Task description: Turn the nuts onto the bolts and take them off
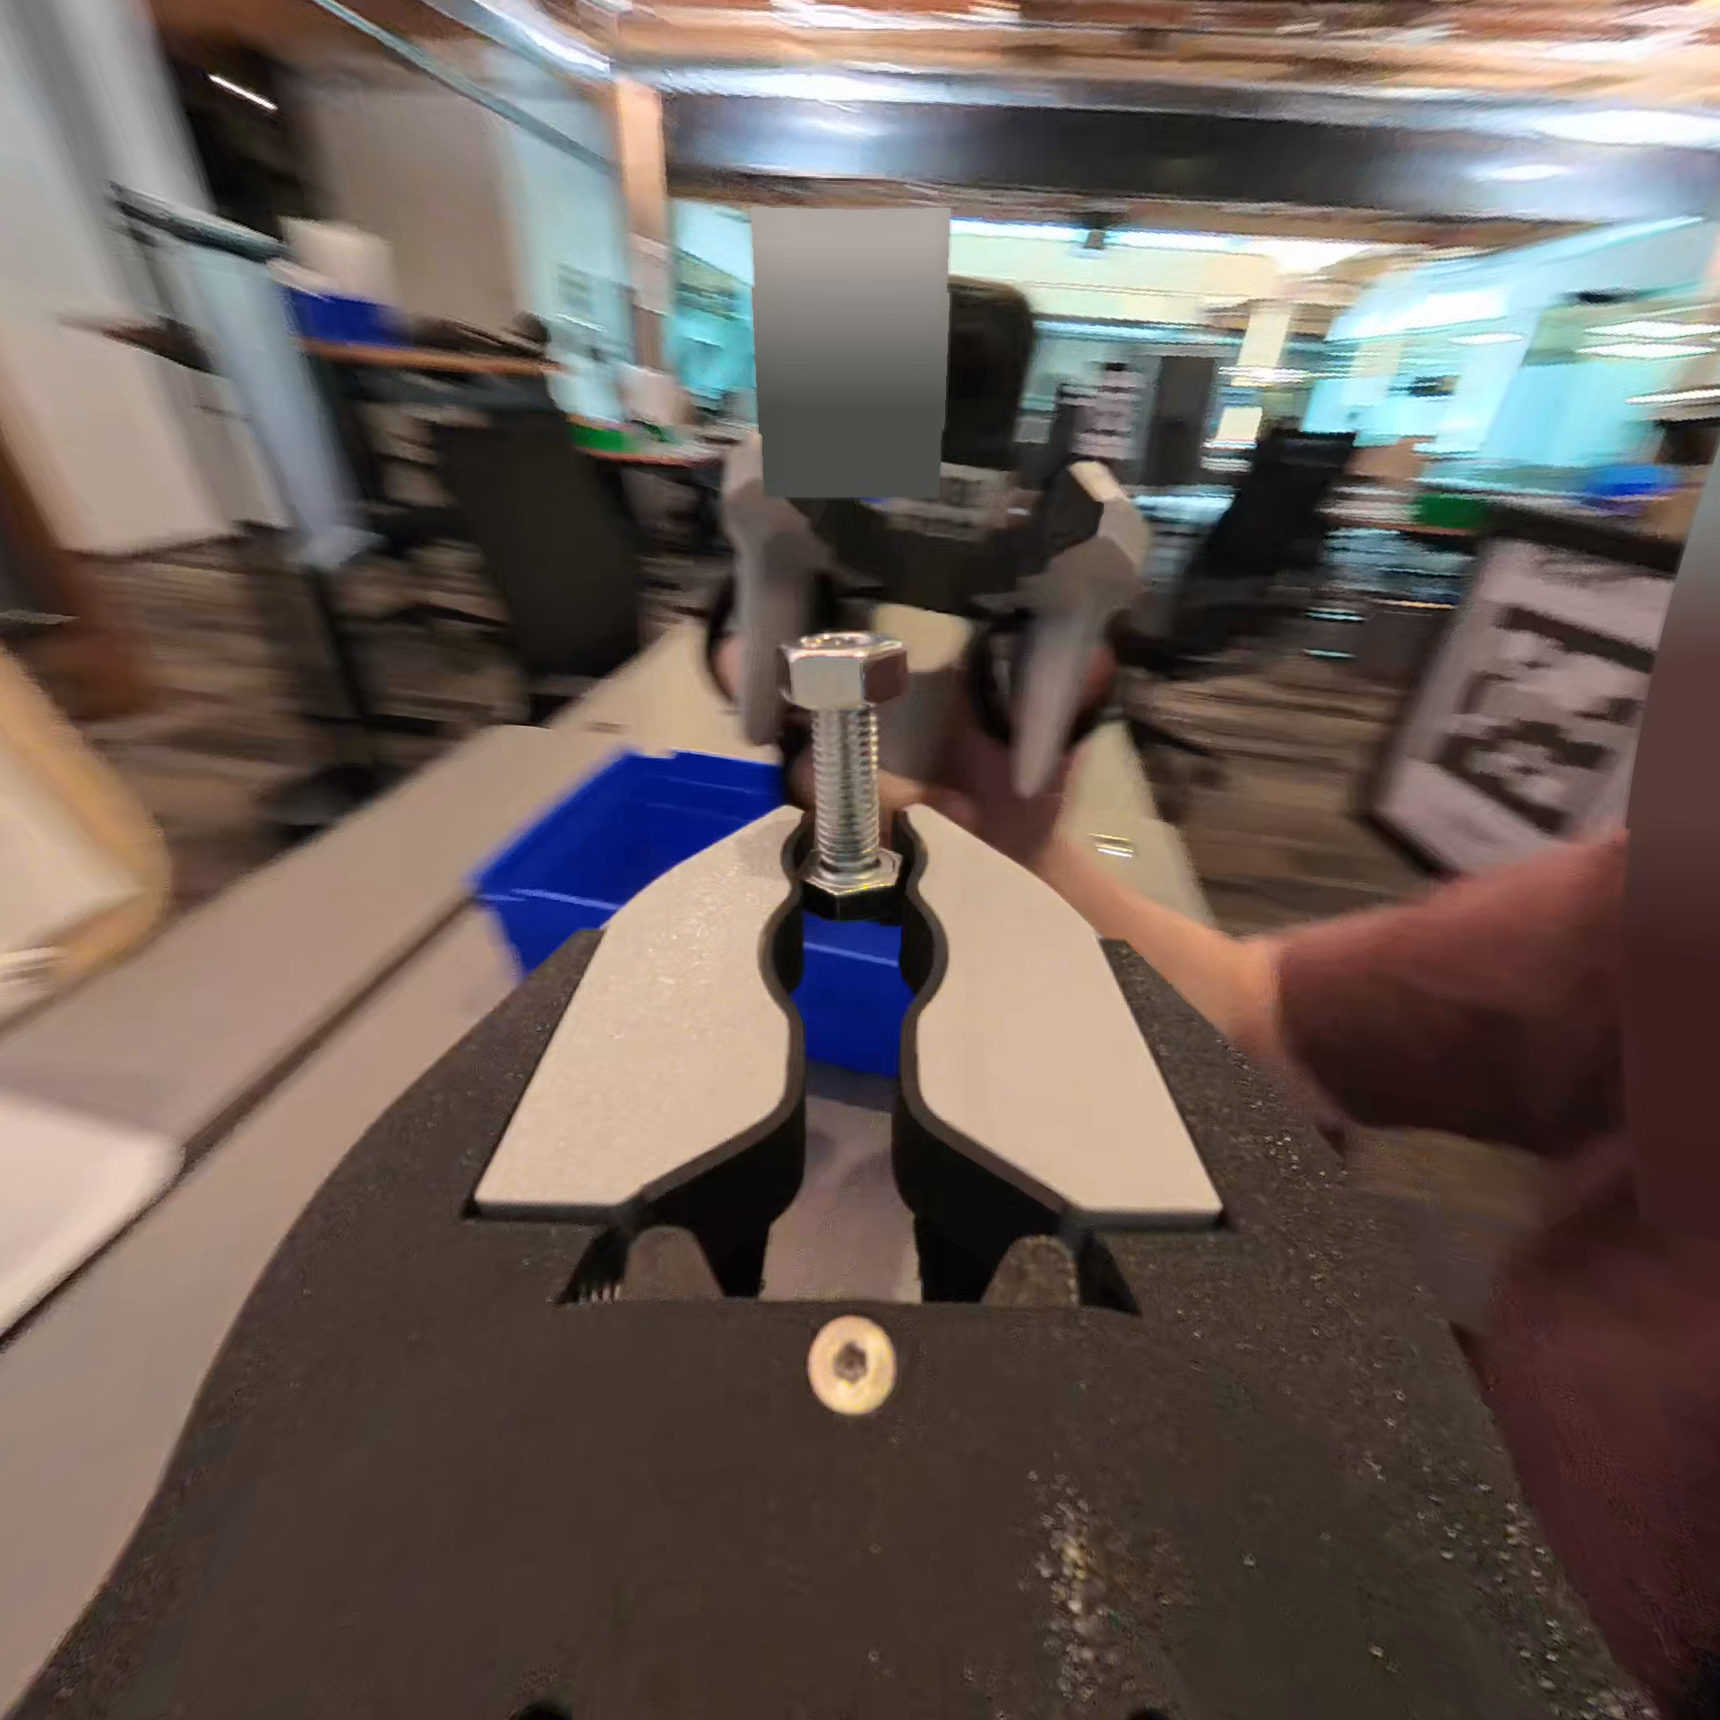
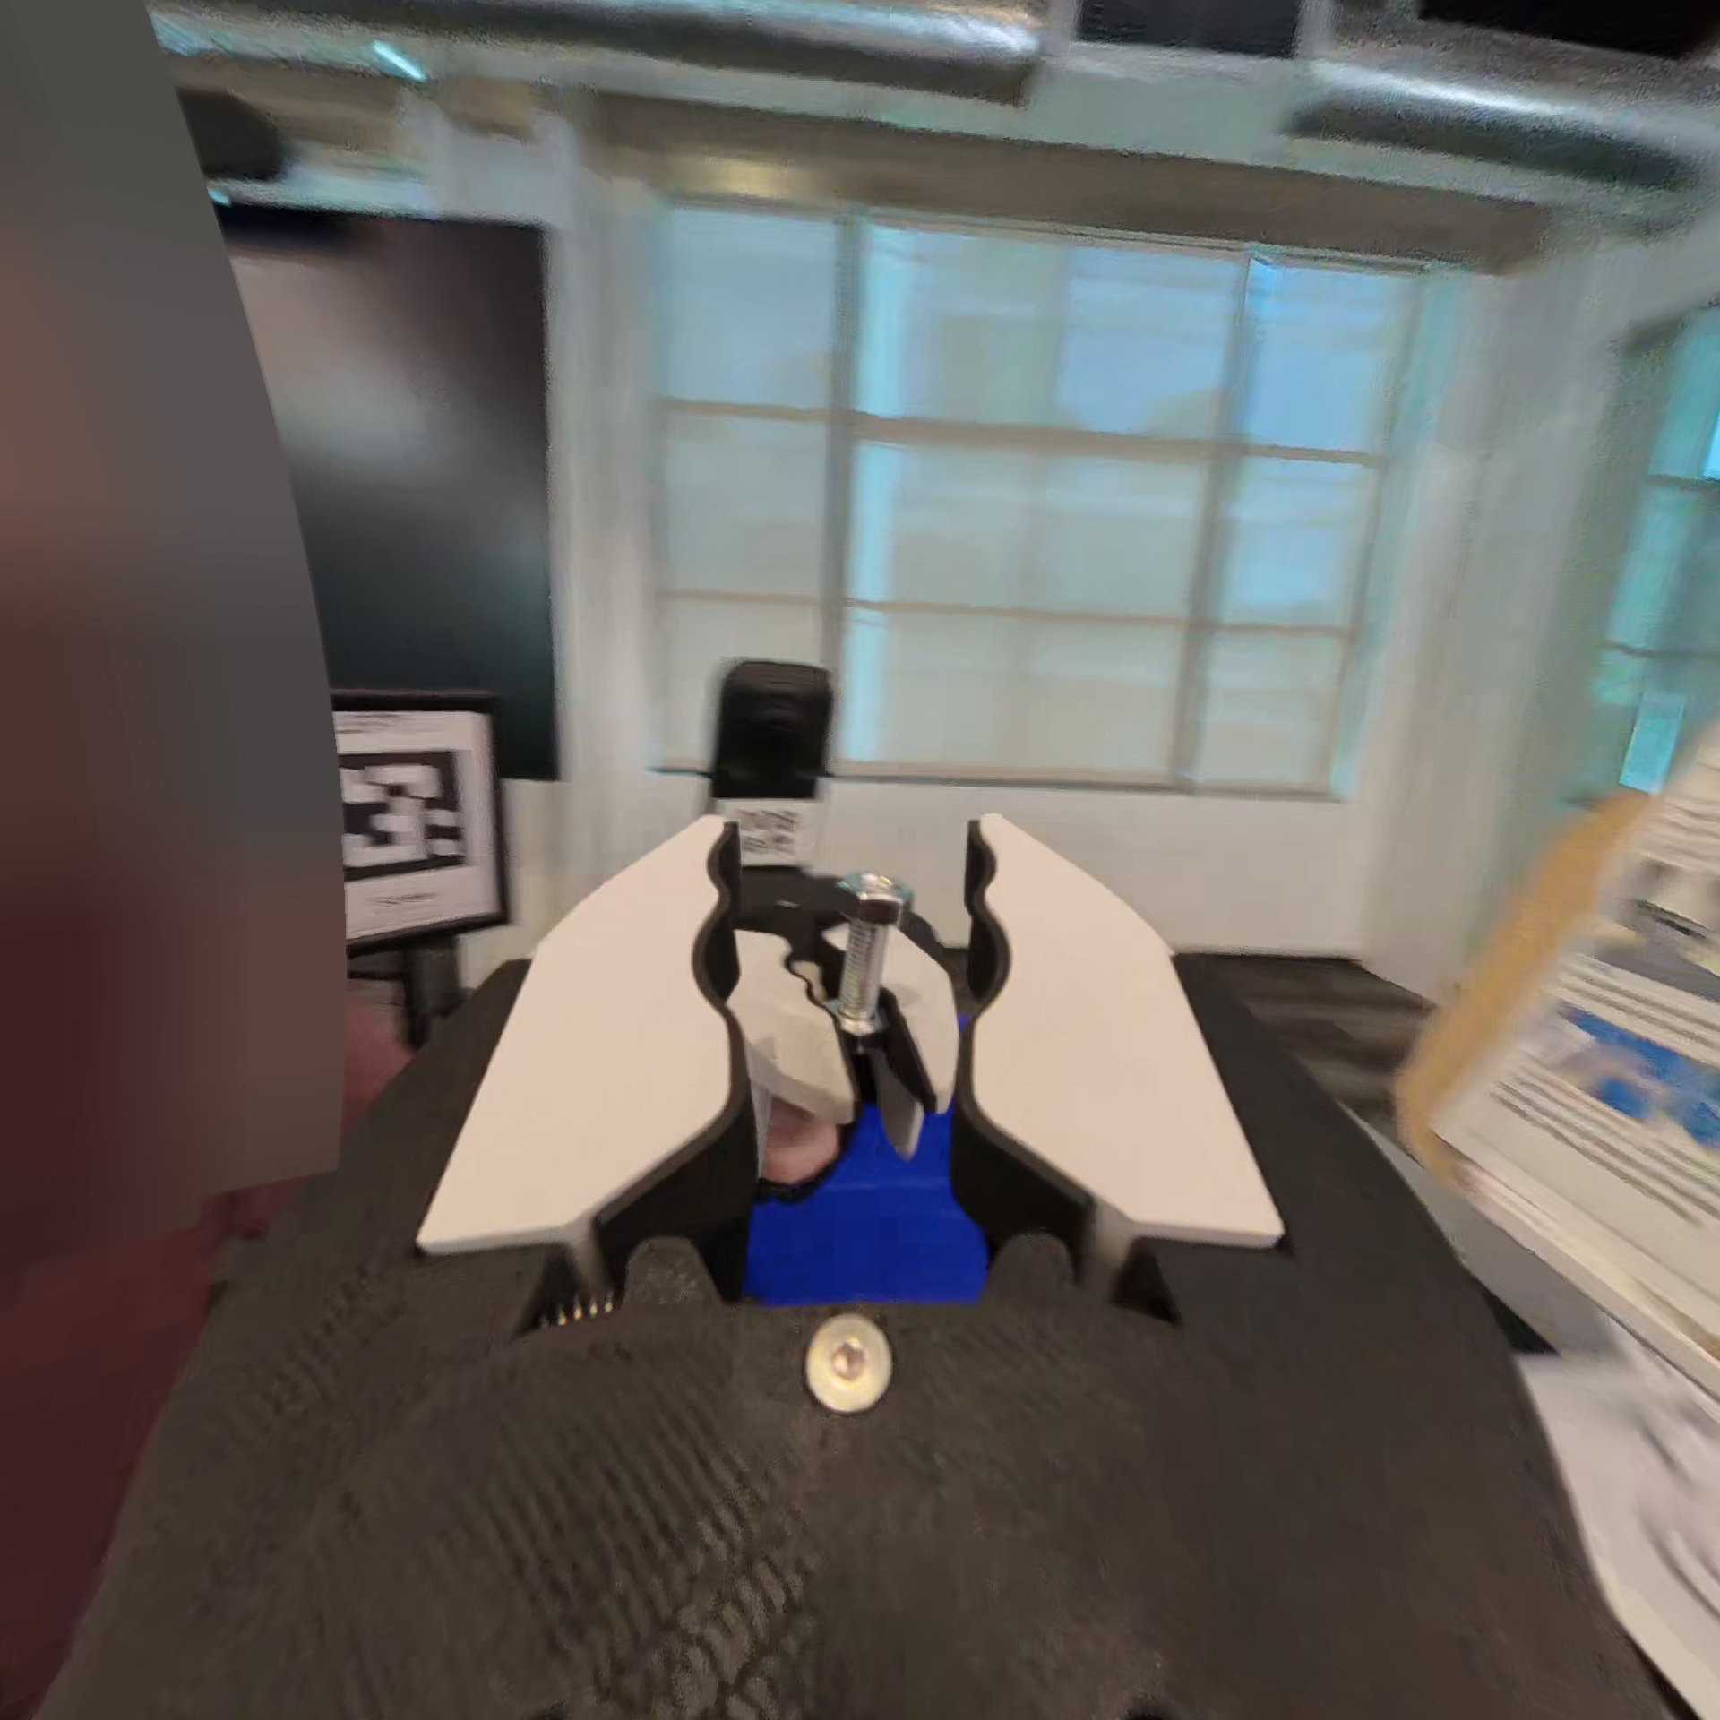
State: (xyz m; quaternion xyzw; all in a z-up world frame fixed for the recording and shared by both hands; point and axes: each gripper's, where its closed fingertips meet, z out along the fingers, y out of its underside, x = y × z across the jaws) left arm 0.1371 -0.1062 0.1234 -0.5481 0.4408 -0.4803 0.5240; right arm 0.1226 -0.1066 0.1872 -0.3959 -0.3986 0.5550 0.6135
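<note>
A silver bolt (image 1: 845, 754) stands upright with its hex head on top, in the middle of the left wrist view. A silver nut (image 1: 849, 875) sits at the lower end of its thread. My left gripper (image 1: 849, 824) is shut on the nut and holds the bolt in the air. My right gripper (image 1: 898, 745) is open just behind the bolt, one finger on each side of it. In the right wrist view, my right gripper (image 2: 853, 828) is open and empty. The bolt (image 2: 870, 949) and the left gripper (image 2: 866, 1070) show between its fingers.
A blue bin (image 1: 633, 838) sits on the grey table (image 1: 279, 931) below the bolt; it also shows in the right wrist view (image 2: 866, 1229). A person's maroon-sleeved arm (image 1: 1443, 1005) reaches in from the right. A black-and-white marker board (image 2: 419, 819) stands behind. Printed papers (image 2: 1582, 1070) lie at the right. The gap from one gripper's tips to the other's is roughly 6 cm.
</note>
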